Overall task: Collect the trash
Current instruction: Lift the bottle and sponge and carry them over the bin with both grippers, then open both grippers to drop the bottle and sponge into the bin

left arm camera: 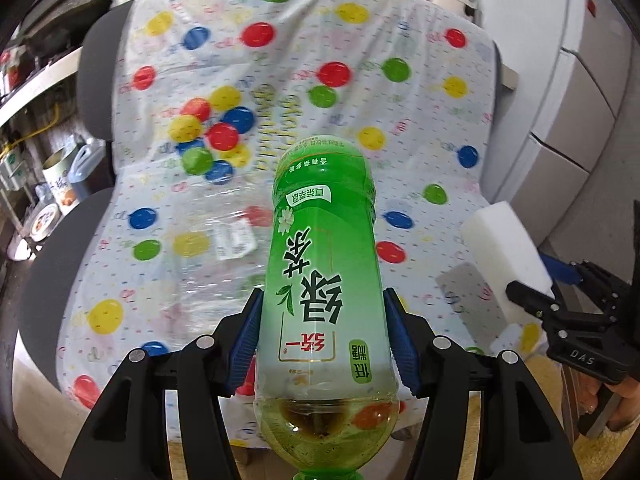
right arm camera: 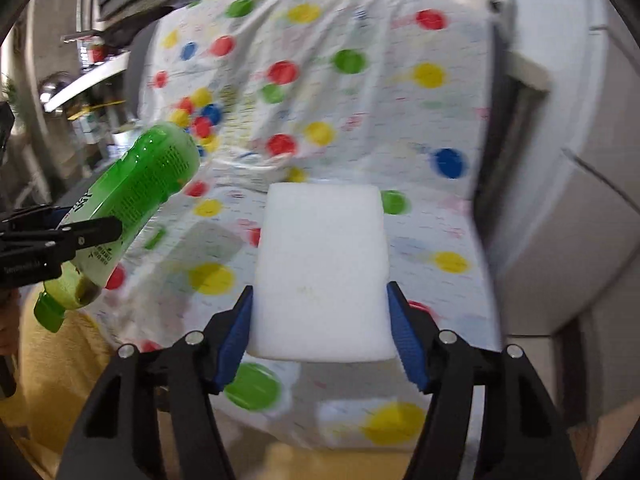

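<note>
- The left gripper (left arm camera: 320, 340) holds a green bottle (left arm camera: 324, 272) between its 2 blue pads (left arm camera: 244, 344), which press on the bottle's sides, so the jaws stand about half open around it.
- The bottle points away from the camera, base far and green cap (right arm camera: 50, 312) near the gripper; a little yellowish liquid sits at the neck end.
- The bottle's green label carries white characters, seen upside down in the left view.
- In the right view the bottle shows at the left, tilted with its base up and cap down, held above the left edge of the table (right arm camera: 360, 120).
- The right gripper (right arm camera: 320, 336) holds a white foam block (right arm camera: 324, 272); its 2 blue pads touch the block's left and right faces near its near end.
- The block sticks out forward past the fingertips, and its far end is free.
- In the left view the block (left arm camera: 504, 248) and right gripper (left arm camera: 532, 300) are at the right edge, well apart from the bottle.
- Both things are held off the table, which is covered by a white cloth (left arm camera: 360, 80) with red, yellow, green and blue dots.
- A clear plastic wrapper (left arm camera: 216, 248) lies on the cloth, left of the bottle.
- The right view is blurred.
</note>
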A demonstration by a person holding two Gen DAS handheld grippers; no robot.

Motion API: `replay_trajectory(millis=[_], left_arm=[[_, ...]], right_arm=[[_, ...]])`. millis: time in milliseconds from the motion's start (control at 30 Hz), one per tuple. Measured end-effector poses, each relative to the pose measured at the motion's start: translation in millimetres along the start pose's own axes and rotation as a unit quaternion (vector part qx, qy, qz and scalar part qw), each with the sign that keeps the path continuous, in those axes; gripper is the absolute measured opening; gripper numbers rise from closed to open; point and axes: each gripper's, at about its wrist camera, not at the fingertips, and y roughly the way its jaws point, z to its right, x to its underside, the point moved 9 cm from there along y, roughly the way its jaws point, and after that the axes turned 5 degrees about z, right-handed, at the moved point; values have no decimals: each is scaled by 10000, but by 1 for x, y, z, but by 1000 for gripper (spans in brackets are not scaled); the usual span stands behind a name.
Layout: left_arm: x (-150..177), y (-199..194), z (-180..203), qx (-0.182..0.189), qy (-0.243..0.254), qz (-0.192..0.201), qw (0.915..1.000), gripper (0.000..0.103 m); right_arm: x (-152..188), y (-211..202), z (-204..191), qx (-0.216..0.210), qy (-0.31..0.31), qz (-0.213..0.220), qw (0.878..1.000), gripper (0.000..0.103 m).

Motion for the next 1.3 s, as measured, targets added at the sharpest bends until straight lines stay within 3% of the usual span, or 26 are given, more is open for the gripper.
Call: replay_trajectory(millis=[200,467,767,1000,1300], left_arm=[[11,14,66,185,311,3,9993,59],[30,17,180,906,854,50,9922,59],[68,26,309,1956,1548,-216,9682,59],[112,58,378,2555,1662,-975,9474,59],[131,104,426,2726,1717,-1461,9353,61]], right_arm=[[24,-30,52,567,302,107,9979,65],[72,-81,129,1187,973,183,9880,65],[163,-137,214,2052,1880,-124,9604,66],[227,-126,247,2225,2359,-603,9440,67],[262,-85,282,2060,2875,-865,9313,68]])
